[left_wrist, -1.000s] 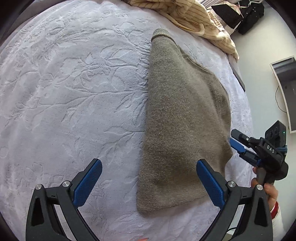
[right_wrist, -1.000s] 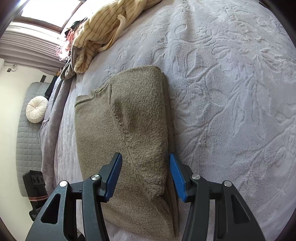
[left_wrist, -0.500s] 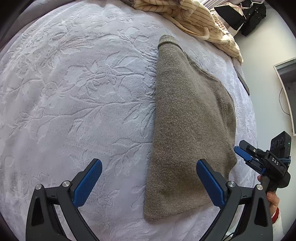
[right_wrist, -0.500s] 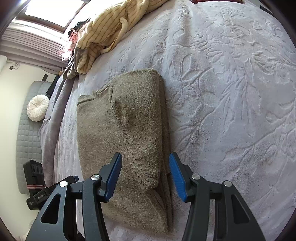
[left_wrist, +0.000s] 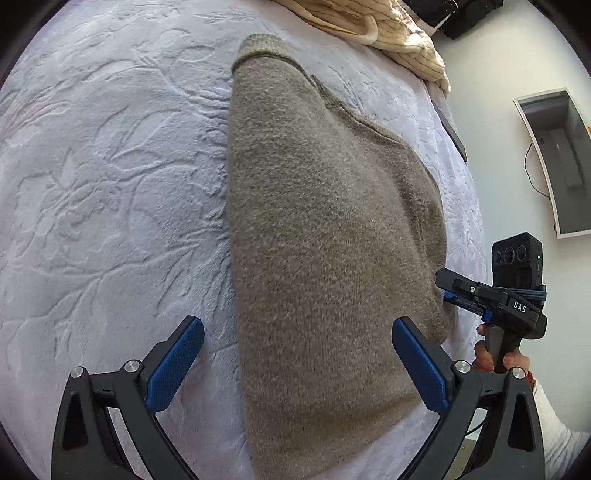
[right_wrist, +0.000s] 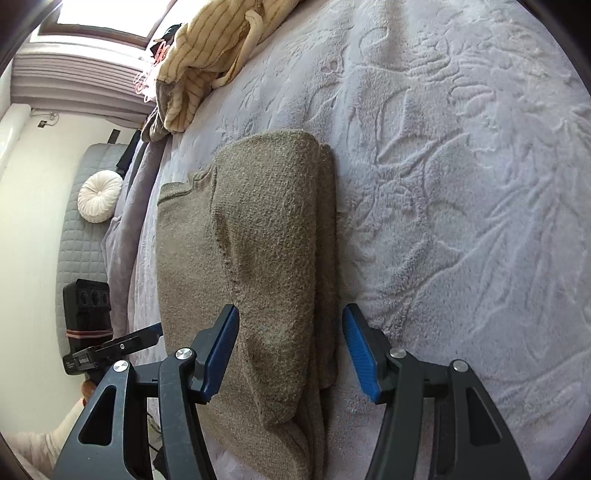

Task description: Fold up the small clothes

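Observation:
An olive-brown knit sweater [left_wrist: 325, 236] lies folded lengthwise on the white embossed bedspread [left_wrist: 110, 184]. My left gripper [left_wrist: 297, 323] hovers open over the sweater's near end, its blue pads wide apart on either side and not touching the cloth. My right gripper [right_wrist: 291, 310] is over the thick folded edge of the sweater [right_wrist: 273, 229]. Its jaws are opening, with the fold lying between them and the pads clear of it. In the left wrist view the right gripper [left_wrist: 448, 286] sits at the sweater's right edge, held by a hand [left_wrist: 487, 354]. The left gripper [right_wrist: 151, 332] shows at the sweater's left edge.
A cream striped garment [left_wrist: 373, 26] is heaped at the far side of the bed [right_wrist: 207, 55]. The bed's edge runs just right of the sweater in the left wrist view, with a wall and a screen [left_wrist: 554, 158] beyond. A round white cushion [right_wrist: 99, 197] lies off the bed.
The left gripper has shifted right and lower, so the sweater now lies between its fingers. The right gripper has come down a little and its jaws stand wider apart.

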`<control>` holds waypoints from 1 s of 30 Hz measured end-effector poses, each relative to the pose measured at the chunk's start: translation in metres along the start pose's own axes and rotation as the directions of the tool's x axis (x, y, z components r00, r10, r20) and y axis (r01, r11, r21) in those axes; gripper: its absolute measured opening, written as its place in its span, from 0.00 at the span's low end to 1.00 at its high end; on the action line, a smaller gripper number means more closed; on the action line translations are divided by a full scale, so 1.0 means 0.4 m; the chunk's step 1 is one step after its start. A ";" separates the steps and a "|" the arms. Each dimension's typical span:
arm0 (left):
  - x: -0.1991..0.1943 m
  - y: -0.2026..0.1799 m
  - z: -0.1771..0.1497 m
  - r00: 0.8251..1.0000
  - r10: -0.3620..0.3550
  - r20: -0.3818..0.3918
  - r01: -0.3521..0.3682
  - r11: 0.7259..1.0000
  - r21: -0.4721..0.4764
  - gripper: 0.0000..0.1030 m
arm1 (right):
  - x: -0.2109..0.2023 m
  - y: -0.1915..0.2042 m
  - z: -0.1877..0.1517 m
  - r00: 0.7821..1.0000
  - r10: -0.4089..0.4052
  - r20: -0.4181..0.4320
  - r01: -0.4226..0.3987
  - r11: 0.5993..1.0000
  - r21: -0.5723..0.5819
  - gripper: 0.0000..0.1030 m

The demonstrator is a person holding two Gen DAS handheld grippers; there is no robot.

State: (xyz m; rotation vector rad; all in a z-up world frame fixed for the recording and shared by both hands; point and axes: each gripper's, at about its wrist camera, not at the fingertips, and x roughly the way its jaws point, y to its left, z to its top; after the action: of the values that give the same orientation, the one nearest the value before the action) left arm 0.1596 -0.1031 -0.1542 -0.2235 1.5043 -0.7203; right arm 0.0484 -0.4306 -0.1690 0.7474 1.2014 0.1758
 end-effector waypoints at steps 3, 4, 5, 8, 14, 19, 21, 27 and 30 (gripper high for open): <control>0.042 -0.022 0.024 1.000 0.002 -0.013 -0.002 1.000 0.025 0.99 | 0.044 -0.009 0.020 0.997 0.049 -0.056 -0.049 0.999 0.001 0.60; 0.051 -0.030 0.029 1.000 0.011 -0.008 -0.011 0.999 0.033 0.99 | 0.058 -0.004 0.027 0.996 0.058 -0.069 -0.059 0.998 -0.010 0.60; 0.059 -0.037 0.033 1.000 0.025 0.001 -0.025 0.999 0.036 0.99 | 0.070 0.003 0.032 0.994 0.066 -0.082 -0.068 0.997 -0.025 0.60; 0.079 -0.049 0.037 0.997 0.069 0.021 -0.070 0.997 0.040 0.99 | 0.104 0.023 0.048 0.992 0.068 -0.104 -0.076 0.995 -0.071 0.63; 0.070 -0.074 0.029 0.991 0.114 0.063 -0.118 0.991 0.065 0.80 | 0.116 0.019 0.044 0.993 0.087 -0.084 -0.088 0.996 -0.016 0.48; 0.012 -0.091 0.016 0.992 0.079 0.103 -0.088 0.992 0.087 0.46 | 0.087 0.042 0.030 0.980 0.191 -0.053 -0.190 0.981 0.028 0.29; -0.018 -0.093 0.010 0.993 0.043 0.111 -0.052 0.995 0.085 0.44 | 0.071 0.061 0.020 0.970 0.239 -0.043 -0.237 0.971 0.045 0.29; -0.127 -0.138 -0.039 0.989 0.023 0.144 -0.041 0.991 0.126 0.44 | 0.029 0.151 -0.022 0.948 0.314 -0.049 -0.312 0.949 0.040 0.29; -0.196 -0.136 -0.079 0.989 0.006 0.149 -0.026 0.991 0.130 0.44 | 0.000 0.197 -0.053 0.937 0.345 -0.056 -0.343 0.938 0.042 0.29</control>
State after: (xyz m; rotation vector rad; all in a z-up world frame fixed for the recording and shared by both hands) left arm 0.1208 -0.0923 -0.0621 -0.1613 1.3107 -0.7705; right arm 0.0496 -0.3622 -0.1247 0.9837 1.1267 0.4746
